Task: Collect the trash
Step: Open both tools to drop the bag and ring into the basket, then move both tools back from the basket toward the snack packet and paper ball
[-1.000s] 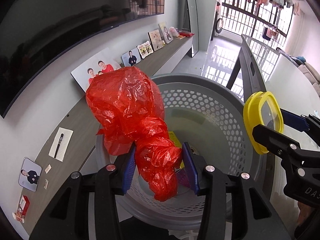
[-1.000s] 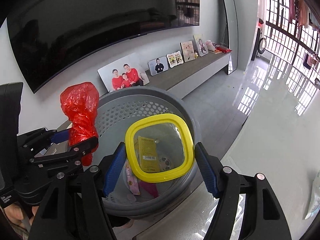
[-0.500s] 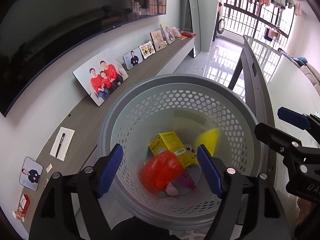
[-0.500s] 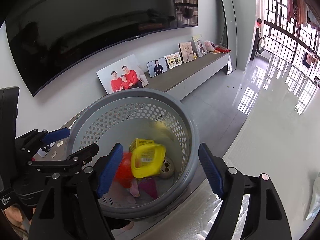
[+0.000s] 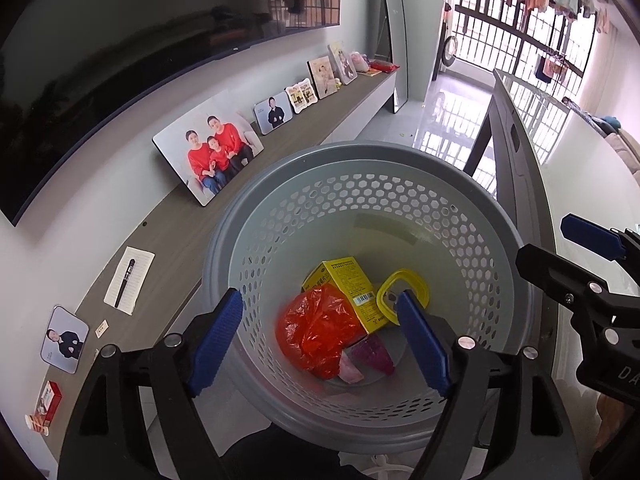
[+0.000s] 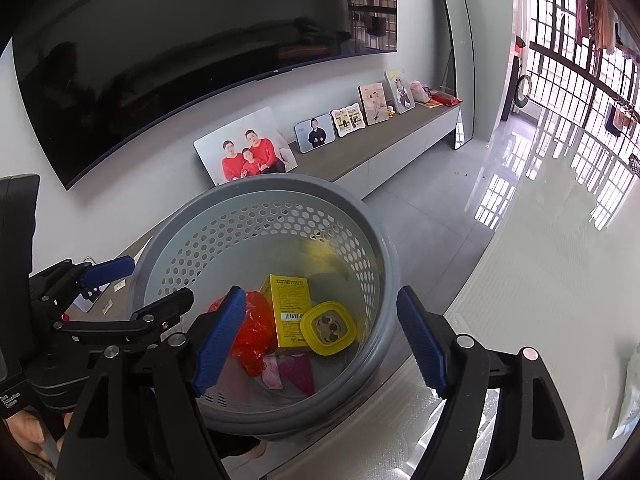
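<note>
A grey perforated basket (image 5: 360,152) (image 6: 280,184) stands below both grippers. On its bottom lie a crumpled red plastic bag (image 5: 316,328) (image 6: 256,328), a yellow-rimmed lid (image 5: 416,278) (image 6: 328,328), a yellow box (image 5: 348,284) (image 6: 290,312) and pink and purple wrappers (image 5: 372,356). My left gripper (image 5: 318,295) (image 6: 148,284) hangs over the basket's left side. Its jaws are opening and nothing is between them. My right gripper (image 6: 321,292) (image 5: 560,248) is over the right side, open and holding nothing.
A long low shelf (image 5: 168,248) runs along the wall under a big dark TV (image 6: 180,60). On it are photo frames (image 5: 208,152), a notepad with a pen (image 5: 128,280) and a small red box (image 5: 48,400). A glossy table top (image 6: 540,300) lies right of the basket.
The left gripper opened and the red bag dropped into the basket. The right gripper let go of the yellow lid, which fell in beside the box. Neither hand shifted.
</note>
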Demonstrator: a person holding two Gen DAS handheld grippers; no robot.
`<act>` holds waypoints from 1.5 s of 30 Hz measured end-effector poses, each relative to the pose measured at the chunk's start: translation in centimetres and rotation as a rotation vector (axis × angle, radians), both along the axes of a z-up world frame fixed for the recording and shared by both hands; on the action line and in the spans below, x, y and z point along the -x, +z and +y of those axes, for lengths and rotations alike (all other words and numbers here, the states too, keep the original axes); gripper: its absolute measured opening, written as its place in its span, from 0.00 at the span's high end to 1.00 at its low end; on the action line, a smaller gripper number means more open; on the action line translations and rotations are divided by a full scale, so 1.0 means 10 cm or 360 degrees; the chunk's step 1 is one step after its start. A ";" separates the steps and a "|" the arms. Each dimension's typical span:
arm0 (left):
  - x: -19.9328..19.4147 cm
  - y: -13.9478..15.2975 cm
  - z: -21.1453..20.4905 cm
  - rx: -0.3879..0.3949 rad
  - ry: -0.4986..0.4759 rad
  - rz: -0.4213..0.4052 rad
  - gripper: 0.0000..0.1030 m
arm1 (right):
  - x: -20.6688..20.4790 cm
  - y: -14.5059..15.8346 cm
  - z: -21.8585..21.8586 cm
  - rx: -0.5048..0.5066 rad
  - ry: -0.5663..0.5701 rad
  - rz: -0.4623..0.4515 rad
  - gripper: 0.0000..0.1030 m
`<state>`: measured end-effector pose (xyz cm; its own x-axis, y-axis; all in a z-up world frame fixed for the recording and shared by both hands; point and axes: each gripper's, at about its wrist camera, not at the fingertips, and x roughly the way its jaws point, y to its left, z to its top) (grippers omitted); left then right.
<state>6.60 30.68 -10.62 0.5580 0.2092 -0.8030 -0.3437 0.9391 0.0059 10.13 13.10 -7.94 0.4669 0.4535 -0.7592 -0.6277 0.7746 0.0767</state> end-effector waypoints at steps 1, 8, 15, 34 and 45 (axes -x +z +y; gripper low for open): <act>0.01 0.01 0.00 -0.0007 0.0005 -0.0001 0.24 | 0.00 0.00 -0.01 -0.0003 -0.0005 -0.0001 0.28; 0.10 0.12 -0.02 -0.0059 0.0055 -0.0025 0.20 | 0.04 0.08 -0.08 -0.0014 -0.0061 -0.0035 0.28; 0.26 0.30 -0.16 -0.0143 0.0101 -0.0092 0.13 | 0.20 0.25 -0.20 -0.0006 -0.0114 -0.0112 0.27; 0.17 0.64 -1.14 -0.0121 -0.0133 -0.0201 0.12 | 0.39 0.51 -1.84 -0.0001 -0.0674 -0.0238 0.24; -0.11 0.68 -2.08 -0.0084 -0.0355 -0.0212 0.12 | 0.32 0.55 -3.08 0.0008 -0.0977 -0.0243 0.24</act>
<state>7.75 9.89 -3.80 0.6953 0.1088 -0.7104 -0.1290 0.9913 0.0255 6.96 -17.71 -2.43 0.7440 0.0655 -0.6649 -0.0725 0.9972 0.0171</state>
